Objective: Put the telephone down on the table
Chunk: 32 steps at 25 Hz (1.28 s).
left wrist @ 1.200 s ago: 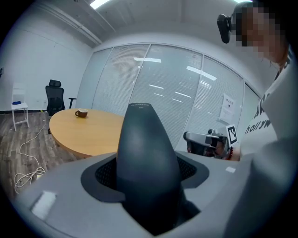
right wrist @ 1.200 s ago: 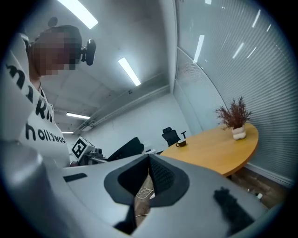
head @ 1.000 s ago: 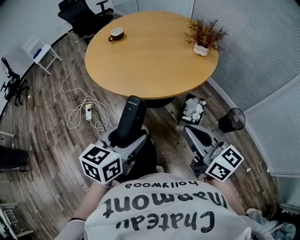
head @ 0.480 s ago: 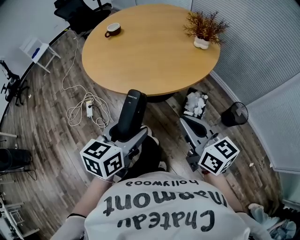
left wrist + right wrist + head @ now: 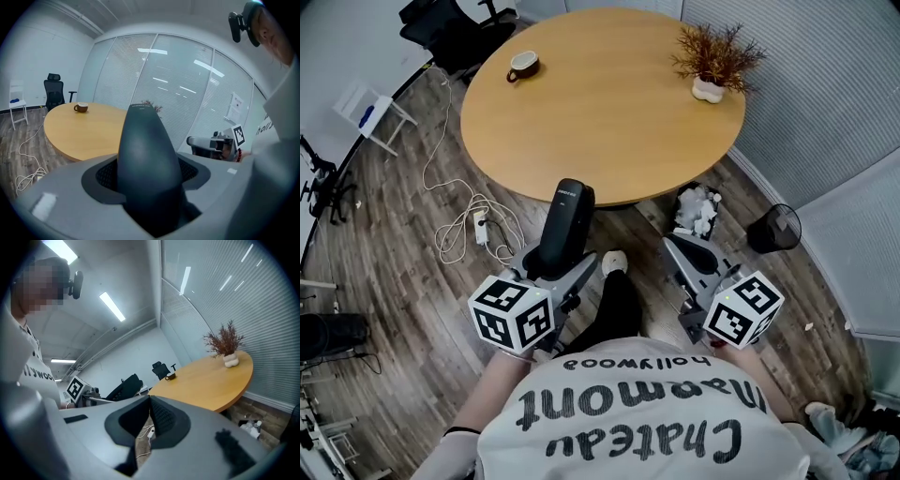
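Note:
A black telephone handset stands upright and tilted toward the table. My left gripper is shut on its lower end. In the left gripper view the telephone fills the space between the jaws. Its top end reaches the near edge of the round wooden table in the head view. My right gripper hangs to the right, below the table edge, over the floor. Its jaws meet at the tips with nothing between them, and its own view shows the right gripper pointing at the table.
A coffee cup sits at the table's far left and a potted dry plant at its far right. Under the near right edge stand a bin with paper and a black mesh bin. A white cable with a power strip lies on the floor at left.
Both grippers have moved forward toward the table. The telephone's top end now overlaps the table's near edge. The grip on the telephone is unchanged.

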Available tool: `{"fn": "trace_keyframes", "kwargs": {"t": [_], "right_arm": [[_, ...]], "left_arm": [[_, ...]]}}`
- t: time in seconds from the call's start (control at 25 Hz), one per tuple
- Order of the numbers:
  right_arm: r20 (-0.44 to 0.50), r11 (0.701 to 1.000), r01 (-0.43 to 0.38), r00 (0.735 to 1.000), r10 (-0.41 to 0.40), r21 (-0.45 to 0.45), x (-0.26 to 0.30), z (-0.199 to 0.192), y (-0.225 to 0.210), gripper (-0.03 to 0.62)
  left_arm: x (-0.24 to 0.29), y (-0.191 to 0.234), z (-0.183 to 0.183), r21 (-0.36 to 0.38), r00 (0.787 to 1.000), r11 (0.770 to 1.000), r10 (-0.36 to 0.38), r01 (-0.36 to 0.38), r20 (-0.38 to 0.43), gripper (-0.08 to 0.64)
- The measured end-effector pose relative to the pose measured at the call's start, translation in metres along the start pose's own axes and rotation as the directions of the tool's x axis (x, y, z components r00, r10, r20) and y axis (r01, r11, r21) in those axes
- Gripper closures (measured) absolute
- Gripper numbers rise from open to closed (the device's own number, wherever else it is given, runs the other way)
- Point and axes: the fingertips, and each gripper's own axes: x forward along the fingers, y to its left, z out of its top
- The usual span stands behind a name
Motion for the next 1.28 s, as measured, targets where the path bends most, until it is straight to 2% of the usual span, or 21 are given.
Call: {"fn": "trace_keyframes", "kwargs": {"t": [0.2,0.48,0.72,0.88,1.12,1.28], "right_arm": [[-0.028,1.0,0.009,1.0,-0.009,-0.02,0.021,0.009,-0.012,0.577],[-0.033,1.0,0.019,0.999,-0.02,-0.022,0.068,0.028,-0.043,0.577],[-0.073,0.999,0.026,0.997,-0.023,0.036,0.104,0.04,-0.075,0.577],[-0.131,0.998,0.021,0.991,-0.013,0.06,0.124,0.032,-0.087,0.577],[-0.215,0.997,0.045,0.976,-0.031,0.058,0.155,0.018,-0.111,0.577],[-0.251,0.996,0.024,0.968,-0.002,0.086,0.181,0.016,-0.122,0.577]], "left_arm": [[0.027,0.025,0.022,0.009,1.0,1.0,-0.017,0.017,-0.002,0.241],[0.074,0.052,0.04,-0.005,0.996,0.998,-0.065,0.065,-0.053,0.241],[0.104,0.084,0.051,-0.027,0.993,0.998,-0.055,0.053,-0.104,0.241],[0.117,0.109,0.046,-0.039,0.987,0.999,-0.034,0.028,-0.155,0.241],[0.135,0.138,0.05,-0.068,0.984,0.998,-0.022,0.01,-0.176,0.241],[0.143,0.157,0.056,-0.096,0.982,0.995,-0.028,0.01,-0.185,0.241]]}}
